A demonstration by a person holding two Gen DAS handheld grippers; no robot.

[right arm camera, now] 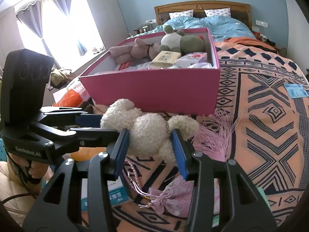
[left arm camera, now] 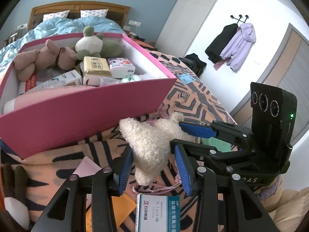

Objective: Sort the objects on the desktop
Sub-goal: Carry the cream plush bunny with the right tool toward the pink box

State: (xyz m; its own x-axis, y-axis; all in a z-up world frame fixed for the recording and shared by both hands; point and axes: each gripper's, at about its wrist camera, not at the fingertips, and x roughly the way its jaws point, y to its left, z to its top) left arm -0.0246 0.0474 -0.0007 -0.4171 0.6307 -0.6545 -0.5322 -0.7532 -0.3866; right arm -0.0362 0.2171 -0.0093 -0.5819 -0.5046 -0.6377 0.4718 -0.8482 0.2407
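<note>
A cream curly plush bear [left arm camera: 152, 141] hangs just above the patterned orange bedspread [right arm camera: 266, 104], in front of a pink box [left arm camera: 77, 112]. My left gripper [left arm camera: 154, 154] is shut on the bear's head end. My right gripper [right arm camera: 150, 143] is shut on its body [right arm camera: 148, 133]. In the left wrist view the right gripper's blue fingers [left arm camera: 197, 130] come in from the right. In the right wrist view the left gripper's fingers [right arm camera: 88, 119] come in from the left. The pink box [right arm camera: 154, 90] holds plush toys, tissue packs and cartons.
A medicine box [left arm camera: 158, 212] and orange paper [left arm camera: 123, 208] lie under my left gripper. A pink pouch with cords [right arm camera: 170, 197], a pink tassel [right arm camera: 216, 137] and a blue-white box [right arm camera: 114, 193] lie under my right gripper. A blue packet [right arm camera: 295, 90] lies far right. A bed stands behind.
</note>
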